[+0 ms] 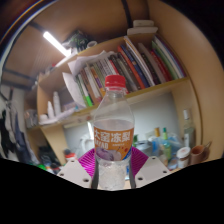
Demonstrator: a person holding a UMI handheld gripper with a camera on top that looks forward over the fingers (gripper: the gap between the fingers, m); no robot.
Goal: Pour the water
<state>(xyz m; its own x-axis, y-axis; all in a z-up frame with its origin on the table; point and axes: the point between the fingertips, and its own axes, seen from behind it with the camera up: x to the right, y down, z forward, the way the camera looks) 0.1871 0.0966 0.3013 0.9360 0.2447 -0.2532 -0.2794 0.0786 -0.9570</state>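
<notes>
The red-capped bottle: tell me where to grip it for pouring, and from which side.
Grip the red-capped bottle around its straight labelled body, low on the label, coming in level from the gripper's side. It stands upright between the fingers already, and the body there is wider and flatter than the tapering neck below the cap, so the pads should seat squarely.

A wooden bookshelf [128, 80] fills the wall at the back of the room. Its upper shelf holds a row of books [135, 66], most upright, some leaning to one side, with a few stacked flat on top. Above and to the side, a long tube light [55, 42] glows white against a pale ceiling [90, 20]. Below the shelf, a cluttered surface carries small containers and jars [170, 145] in mixed colours, too small to identify. Dark shapes [12, 130] stand at the far side, unclear.
</notes>
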